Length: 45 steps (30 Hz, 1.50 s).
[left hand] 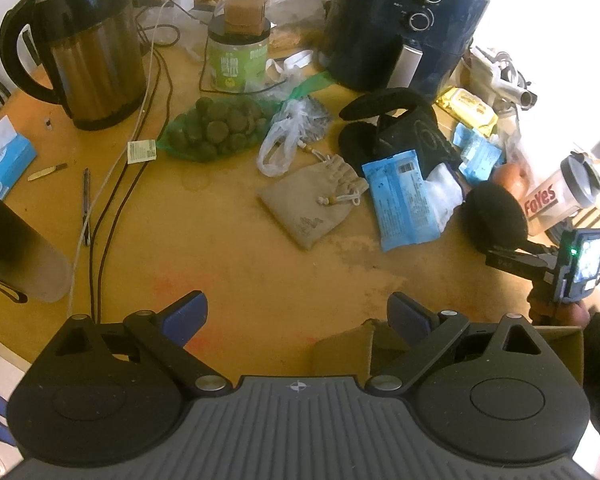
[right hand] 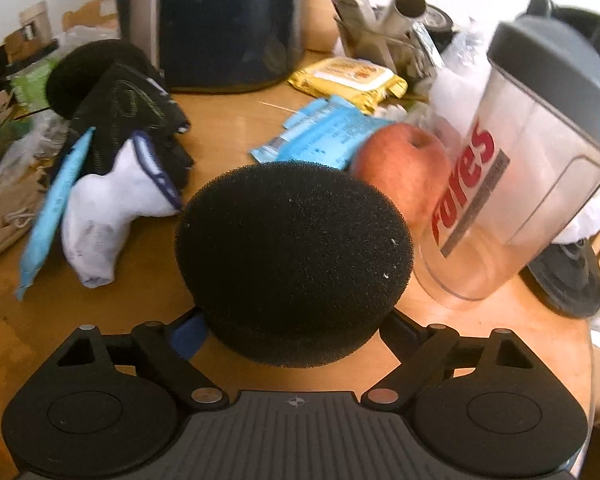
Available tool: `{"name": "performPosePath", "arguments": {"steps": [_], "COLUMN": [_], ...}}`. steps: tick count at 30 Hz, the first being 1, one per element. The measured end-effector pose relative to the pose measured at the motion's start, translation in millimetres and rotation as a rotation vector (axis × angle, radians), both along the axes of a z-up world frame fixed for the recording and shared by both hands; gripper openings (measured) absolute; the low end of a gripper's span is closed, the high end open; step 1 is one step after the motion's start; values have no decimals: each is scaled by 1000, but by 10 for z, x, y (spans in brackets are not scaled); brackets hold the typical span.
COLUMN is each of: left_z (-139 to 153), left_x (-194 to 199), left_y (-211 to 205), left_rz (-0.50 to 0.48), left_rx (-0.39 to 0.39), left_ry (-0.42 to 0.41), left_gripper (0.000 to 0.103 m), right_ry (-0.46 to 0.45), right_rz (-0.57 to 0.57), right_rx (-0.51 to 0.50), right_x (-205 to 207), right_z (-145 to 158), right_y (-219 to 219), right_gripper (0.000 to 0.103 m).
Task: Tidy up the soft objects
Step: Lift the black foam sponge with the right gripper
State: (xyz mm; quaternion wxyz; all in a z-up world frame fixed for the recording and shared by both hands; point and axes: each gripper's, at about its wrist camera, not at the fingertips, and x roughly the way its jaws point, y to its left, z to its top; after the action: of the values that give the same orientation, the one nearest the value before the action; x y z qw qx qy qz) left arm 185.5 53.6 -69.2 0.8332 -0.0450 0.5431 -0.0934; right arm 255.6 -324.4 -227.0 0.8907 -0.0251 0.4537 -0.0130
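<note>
With the black foam sponge (right hand: 294, 264) between my right gripper (right hand: 294, 330) fingers, contact unclear, I next squeeze and lift; left gripper (left hand: 298, 314) spread, empty.

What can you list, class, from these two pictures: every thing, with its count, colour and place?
kettle: one, black and steel, table far left
air fryer: one, dark blue, table rear
drawstring pouch: one, beige, table centre
sponge: one, black, between right jaws
apple: one, red, behind sponge
shaker cup: one, clear, grey lid, right of apple
sock: one, white, left of sponge
left gripper: open, empty
right gripper: around sponge
</note>
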Motion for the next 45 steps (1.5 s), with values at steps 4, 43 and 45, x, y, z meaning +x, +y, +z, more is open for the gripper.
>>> {"name": "performPosePath", "arguments": {"steps": [4,43,45], "left_z": [-6,0,10], "left_x": [-5,-23,-22], "left_y": [-18,-105,-104], "left_rz": [-6,-34,-33], "left_rx": [0,-6,-7], "left_ry": [3,-13,-13], "left_gripper": [99,99,99], "right_ry": [-22,1,9], "right_rz": [23,397,427], "right_rx": [8,-510,-550], "right_x": [-44,-107,-83], "right_z": [91,246,261], "right_y": [31,309,334], "right_gripper": [89,93,93]}}
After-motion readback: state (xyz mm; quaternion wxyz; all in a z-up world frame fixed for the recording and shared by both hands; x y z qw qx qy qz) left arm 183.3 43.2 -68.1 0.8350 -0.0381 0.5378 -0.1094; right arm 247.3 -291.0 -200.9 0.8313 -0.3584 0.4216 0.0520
